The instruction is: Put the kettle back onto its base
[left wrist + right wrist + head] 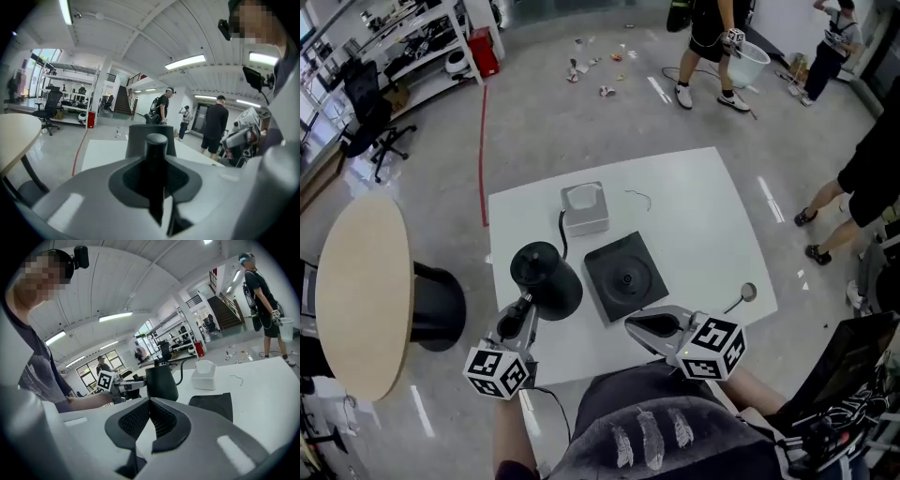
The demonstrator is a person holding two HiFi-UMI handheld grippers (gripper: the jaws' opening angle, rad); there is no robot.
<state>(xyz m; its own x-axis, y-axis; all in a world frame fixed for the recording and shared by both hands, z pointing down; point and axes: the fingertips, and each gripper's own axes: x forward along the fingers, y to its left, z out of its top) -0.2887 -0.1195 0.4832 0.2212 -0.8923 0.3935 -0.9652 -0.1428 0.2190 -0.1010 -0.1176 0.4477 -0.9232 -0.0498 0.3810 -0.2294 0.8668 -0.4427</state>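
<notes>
The black kettle (546, 278) hangs over the left part of the white table (703, 211), its thin spout towards the far side. My left gripper (525, 305) is shut on its handle, which shows as a black bar (156, 173) between the jaws, with the kettle body (151, 138) just beyond. The square black base (625, 277) lies flat to the kettle's right, apart from it. My right gripper (635, 324) hovers near the base's front edge, jaws together on nothing. From the right gripper view the kettle (161, 380) stands left of the base (213, 404).
A white box (585, 208) sits behind the base, a thin wire (637, 197) beside it. A small round thing (748, 292) lies near the table's right edge. A round beige table (361, 291) stands at the left. Several people stand at the back and right.
</notes>
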